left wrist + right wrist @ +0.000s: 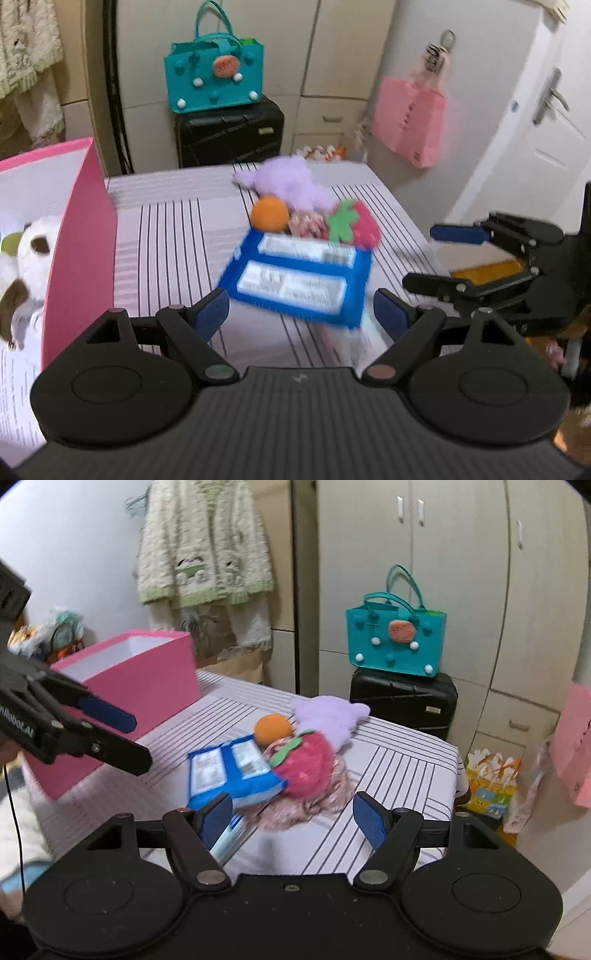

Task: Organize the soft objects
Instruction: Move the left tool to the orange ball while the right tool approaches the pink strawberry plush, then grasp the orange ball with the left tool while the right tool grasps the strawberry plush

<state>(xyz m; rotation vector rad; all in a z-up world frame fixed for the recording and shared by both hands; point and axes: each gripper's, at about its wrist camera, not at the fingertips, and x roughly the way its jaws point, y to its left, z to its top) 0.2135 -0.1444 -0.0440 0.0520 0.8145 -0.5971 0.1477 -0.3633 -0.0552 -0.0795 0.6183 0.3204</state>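
Note:
A pile of soft things lies on the striped table [166,229]: a blue plush pack [299,280] [229,771], an orange ball [269,213] [273,730], a red strawberry plush [360,225] [306,764], a lilac plush [288,182] [328,716] and a pink floral cloth [314,801]. My left gripper [301,319] is open and empty, just short of the blue pack. My right gripper [291,818] is open and empty, near the pile's front; it also shows at the right of the left wrist view [432,254].
A pink box [79,236] [140,679] stands at the table's left, with a white and brown plush dog [26,266] inside. Beyond the table are a black suitcase [229,134] with a teal bag [214,75], a wardrobe, a pink hanging bag [410,122] and a door.

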